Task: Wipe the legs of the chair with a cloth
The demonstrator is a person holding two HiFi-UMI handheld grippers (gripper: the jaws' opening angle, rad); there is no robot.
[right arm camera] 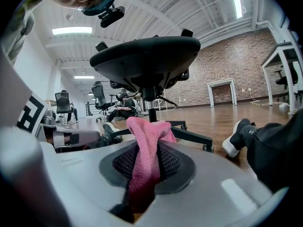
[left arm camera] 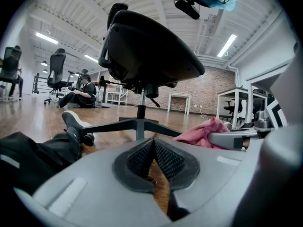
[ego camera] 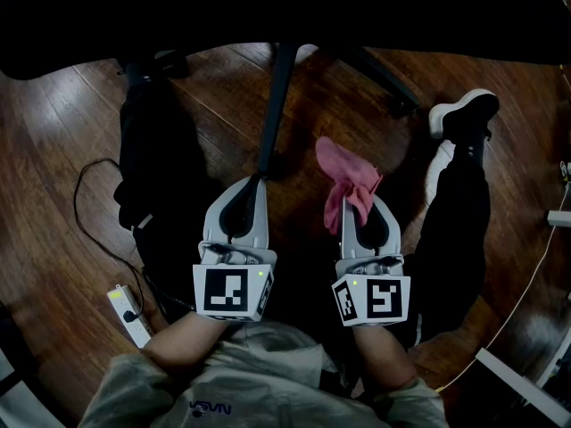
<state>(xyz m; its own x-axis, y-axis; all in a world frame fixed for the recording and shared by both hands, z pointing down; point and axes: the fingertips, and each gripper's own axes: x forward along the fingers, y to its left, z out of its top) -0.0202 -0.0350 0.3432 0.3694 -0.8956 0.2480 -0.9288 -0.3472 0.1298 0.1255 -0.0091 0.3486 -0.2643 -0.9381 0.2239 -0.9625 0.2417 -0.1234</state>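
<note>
At the far left a cable (ego camera: 89,185) loops over the wooden floor (ego camera: 53,132), beside the person's trouser leg (ego camera: 156,168).

The left hand-held gripper (ego camera: 250,185) is closed on nothing: its own view shows the 2 pads meeting at their tips with only floor behind them. It points along 1 chair leg (ego camera: 277,96), which runs away under the dark seat (left arm camera: 147,56). Whether it touches the leg's near end I cannot tell.

To the right, the pink cloth (ego camera: 346,184) is clamped in the right hand-held gripper (ego camera: 364,205), with a bunch of it standing up past the jaw tips. It hangs just right of that leg, not yet on it. Further right lies the person's other leg, with a white-soled shoe (ego camera: 464,114).

Wiping looks about to start, and 3 things could spoil it:
- The cloth is pinched by a narrow fold, so dragging it hard along the leg could pull it out of the jaws.
- With nothing bracing it, the chair would likely roll or swivel away under a sideways push.
- Too little cloth past the tips could let bare jaw scrape the leg.
</note>
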